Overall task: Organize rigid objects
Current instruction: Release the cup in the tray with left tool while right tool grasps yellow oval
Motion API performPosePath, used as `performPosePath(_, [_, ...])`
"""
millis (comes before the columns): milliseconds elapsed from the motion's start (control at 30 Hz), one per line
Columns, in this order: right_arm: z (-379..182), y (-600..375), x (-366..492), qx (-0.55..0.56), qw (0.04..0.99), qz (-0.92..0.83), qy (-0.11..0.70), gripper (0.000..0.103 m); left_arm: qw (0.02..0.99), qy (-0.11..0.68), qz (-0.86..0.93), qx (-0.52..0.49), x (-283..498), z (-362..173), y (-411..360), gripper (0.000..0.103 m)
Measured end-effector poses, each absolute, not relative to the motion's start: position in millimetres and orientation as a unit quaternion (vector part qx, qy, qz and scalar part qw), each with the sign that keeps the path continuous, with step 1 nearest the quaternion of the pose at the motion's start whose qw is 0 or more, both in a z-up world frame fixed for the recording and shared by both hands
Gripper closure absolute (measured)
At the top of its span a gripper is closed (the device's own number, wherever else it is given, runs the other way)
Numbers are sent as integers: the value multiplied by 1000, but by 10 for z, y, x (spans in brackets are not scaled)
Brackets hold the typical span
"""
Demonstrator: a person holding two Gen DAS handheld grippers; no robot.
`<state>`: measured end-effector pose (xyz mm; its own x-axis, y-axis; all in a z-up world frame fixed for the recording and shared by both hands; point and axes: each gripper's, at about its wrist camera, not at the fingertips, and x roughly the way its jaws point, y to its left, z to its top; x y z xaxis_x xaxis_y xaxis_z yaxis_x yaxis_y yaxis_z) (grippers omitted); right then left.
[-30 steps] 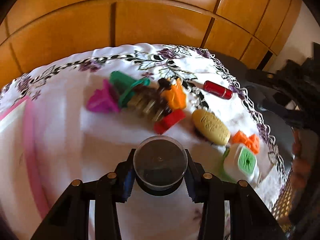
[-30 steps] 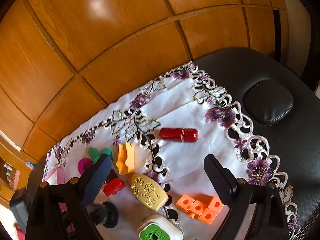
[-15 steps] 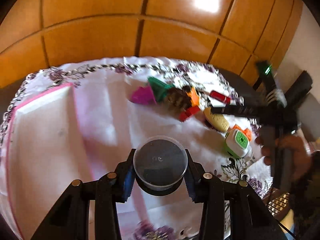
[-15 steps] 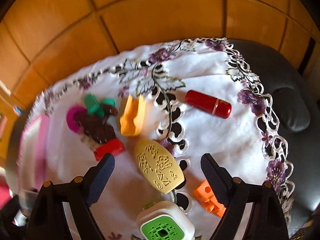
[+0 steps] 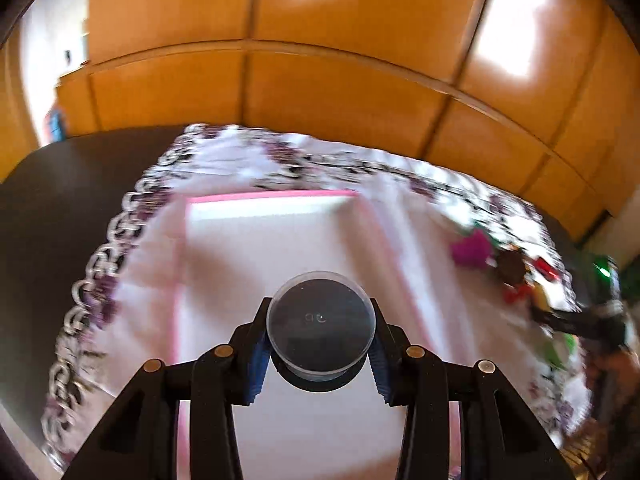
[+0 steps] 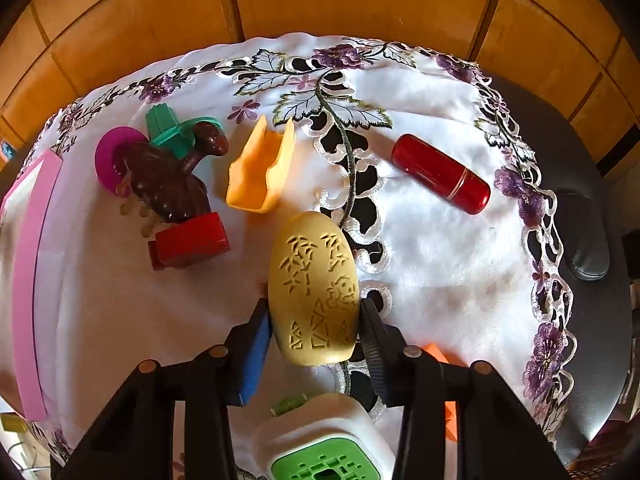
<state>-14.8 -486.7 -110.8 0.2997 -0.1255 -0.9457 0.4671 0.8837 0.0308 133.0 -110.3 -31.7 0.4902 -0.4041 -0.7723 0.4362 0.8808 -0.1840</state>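
While left tongs (image 5: pixel 320 344) grip round clear-lidded black jar (image 5: pixel 321 332) above pink-rimmed white tray (image 5: pixel 272 197), right tongs (image 6: pixel 314 332) clamp yellow carved oval piece (image 6: pixel 314 288); next, lower jar into tray.

Left gripper (image 5: pixel 320 336) jaws clamped on a round clear-lidded container (image 5: pixel 321 322). Right gripper (image 6: pixel 314 330) jaws closed against a yellow carved oval (image 6: pixel 313 288).

I see a round clear-lidded black container (image 5: pixel 321 326) above the pink-rimmed white tray (image 5: pixel 276 197). A carved yellow oval (image 6: pixel 313 288) lies lengthwise on the embroidered cloth; a red cylinder (image 6: pixel 441 173) lies on its side nearby.
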Motion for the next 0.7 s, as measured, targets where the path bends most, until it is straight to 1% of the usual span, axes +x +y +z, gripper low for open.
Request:
performPosePath(133, [-1113,-4872,-142,151,792,-188,561,60,865,452,-218,23,1620,-440,-986,60])
performPosePath(433, [-1119,-4833,-122,133,793,-191,563,60,875,446,-178,66,2044,-658,-1151,59])
performPosePath(533, [-1119,-4823,-120,128,793,-191,564,60,876,450,-165,62,2128,-686,-1120,58])
performPosePath(600, [-1118,-4818,-120,125,794,-192,564,60,879,445,-160,60,2109,-665,-1089,45])
performPosePath(633, [-1117,-4815,-122,125,794,-192,564,60,883,438,-156,57,2067,-639,-1055,35])
performPosePath(667, [-1116,-4816,-122,125,794,-192,564,60,888,432,-150,56,2023,-613,-1027,28])
performPosePath(700, [-1116,-4815,-124,125,794,-192,564,60,890,428,-147,56,1977,-586,-1016,27])
